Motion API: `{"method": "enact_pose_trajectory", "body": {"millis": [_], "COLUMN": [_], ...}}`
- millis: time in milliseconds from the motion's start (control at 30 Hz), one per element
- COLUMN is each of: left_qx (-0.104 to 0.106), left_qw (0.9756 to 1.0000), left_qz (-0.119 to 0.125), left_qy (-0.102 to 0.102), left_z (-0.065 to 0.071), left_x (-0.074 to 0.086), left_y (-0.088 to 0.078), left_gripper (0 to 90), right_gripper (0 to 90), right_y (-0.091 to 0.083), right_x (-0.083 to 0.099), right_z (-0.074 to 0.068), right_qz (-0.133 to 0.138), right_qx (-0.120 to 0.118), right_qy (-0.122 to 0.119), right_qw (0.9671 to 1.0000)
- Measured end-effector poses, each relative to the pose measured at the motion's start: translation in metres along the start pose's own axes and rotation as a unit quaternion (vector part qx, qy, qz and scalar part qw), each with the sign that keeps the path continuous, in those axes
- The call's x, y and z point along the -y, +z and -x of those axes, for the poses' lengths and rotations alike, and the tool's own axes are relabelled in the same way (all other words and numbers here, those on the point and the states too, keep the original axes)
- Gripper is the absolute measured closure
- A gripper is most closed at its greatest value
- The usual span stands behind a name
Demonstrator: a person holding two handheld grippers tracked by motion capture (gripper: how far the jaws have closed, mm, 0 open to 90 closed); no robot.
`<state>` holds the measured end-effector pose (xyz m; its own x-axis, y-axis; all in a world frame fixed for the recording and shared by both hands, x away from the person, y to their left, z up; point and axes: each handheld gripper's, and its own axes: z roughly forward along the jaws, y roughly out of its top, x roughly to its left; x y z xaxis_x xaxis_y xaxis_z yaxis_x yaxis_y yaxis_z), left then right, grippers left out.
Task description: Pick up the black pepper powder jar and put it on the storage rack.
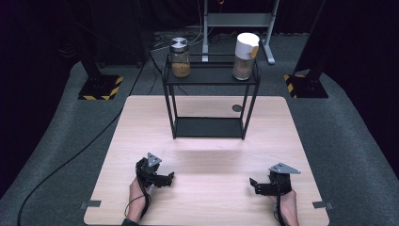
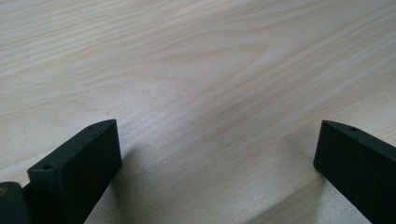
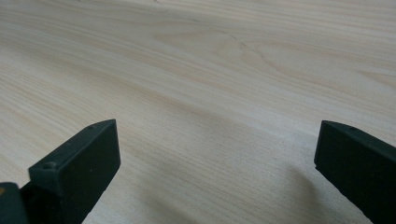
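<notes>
My left gripper (image 1: 170, 178) rests low on the near left of the light wood table (image 1: 207, 155), jaws pointing right and open; in its own view the left gripper (image 2: 217, 140) frames only bare wood between wide-apart jaws. My right gripper (image 1: 252, 184) lies at the near right, jaws pointing left, also open; the right gripper (image 3: 217, 140) holds nothing. At the far middle stands a black two-level wire shelf (image 1: 210, 82). On its top sit a glass jar with a metal lid (image 1: 180, 58) and a taller jar with a white lid (image 1: 245, 55), both part-filled with tan contents.
A small dark round disc (image 1: 237, 108) lies on the table beside the shelf's right legs. Tape tabs (image 1: 90, 204) mark the table's near corners. Stand bases with yellow-black striping (image 1: 99, 88) sit on the grey floor beyond, and a cable (image 1: 70, 160) trails at the left.
</notes>
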<state>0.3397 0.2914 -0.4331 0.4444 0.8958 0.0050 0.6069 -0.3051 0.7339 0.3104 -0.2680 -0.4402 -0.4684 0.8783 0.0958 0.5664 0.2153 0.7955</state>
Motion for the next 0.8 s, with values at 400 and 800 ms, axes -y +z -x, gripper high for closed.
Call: {"method": "enact_pose_trajectory", "body": {"millis": [400, 800], "left_qx": [-0.001, -0.001], "left_qw": [1.0000, 1.0000], "left_qz": [0.000, 0.000], "left_qy": [0.000, -0.001], "left_z": [0.0002, 0.0004], "left_x": [-0.0001, 0.0000], "left_y": [0.0002, 0.0001], "left_gripper": [0.2, 0.2], "right_gripper": [0.0, 0.0], "right_y": [0.0031, 0.0028], "right_x": [-0.0036, -0.0029], "right_z": [-0.0023, -0.0053], "right_qz": [-0.007, -0.004], "right_qx": [0.011, 0.019], "right_qy": [0.008, 0.009], "right_qw": [0.9999, 0.9998]}}
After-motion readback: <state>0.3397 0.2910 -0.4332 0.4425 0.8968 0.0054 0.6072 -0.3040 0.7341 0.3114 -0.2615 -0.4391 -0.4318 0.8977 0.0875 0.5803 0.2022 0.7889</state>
